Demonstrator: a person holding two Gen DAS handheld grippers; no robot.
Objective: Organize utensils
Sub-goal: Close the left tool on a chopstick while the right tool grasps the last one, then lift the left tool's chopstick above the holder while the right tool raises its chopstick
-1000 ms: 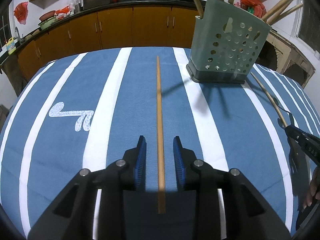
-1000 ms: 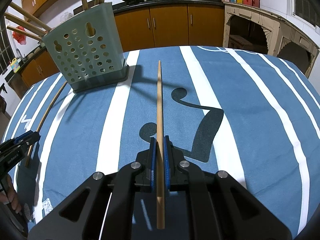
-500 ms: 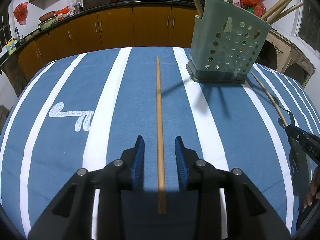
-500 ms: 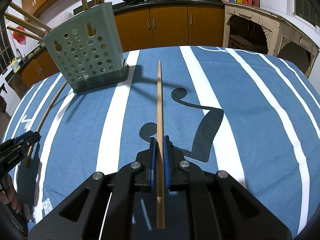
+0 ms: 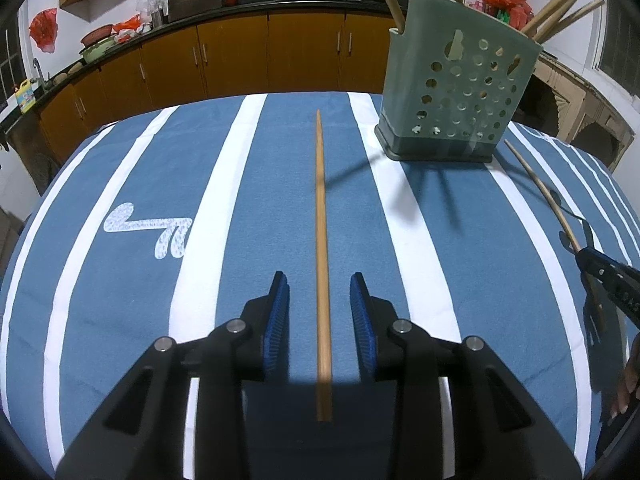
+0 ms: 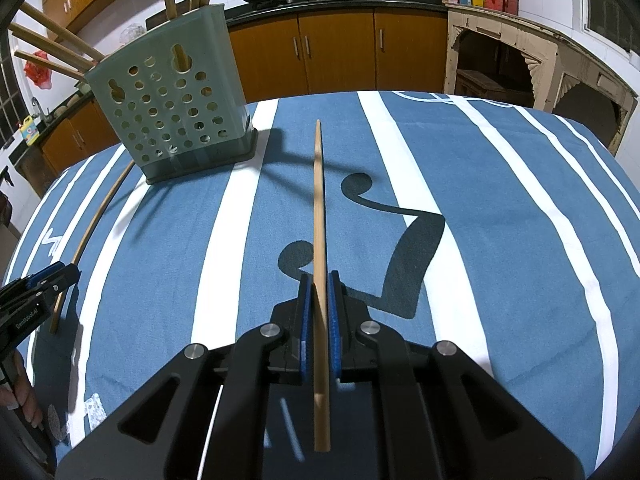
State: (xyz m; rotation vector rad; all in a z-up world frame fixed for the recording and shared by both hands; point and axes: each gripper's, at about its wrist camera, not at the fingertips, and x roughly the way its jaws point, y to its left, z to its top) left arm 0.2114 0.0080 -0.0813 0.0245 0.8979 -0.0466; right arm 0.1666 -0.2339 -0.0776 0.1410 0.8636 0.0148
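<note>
On the left of the striped tablecloth (image 5: 120, 280), the left gripper (image 5: 319, 312) hangs with its pads spread to either side of a wooden chopstick (image 5: 321, 216), which lies flat pointing toward the table's far edge and is not gripped; if the pads close off-centre, the stick would likely roll or skid away. Between the two grippers, near the far edge, stands the perforated green utensil holder (image 6: 176, 108) with sticks already fanned out of its top, which could block an incoming tip. On the right, the right gripper (image 6: 319, 320) is pressed together on a second chopstick (image 6: 318, 208) near its butt, so the long free end may swing, miss the holder's opening or tip the holder.
</note>
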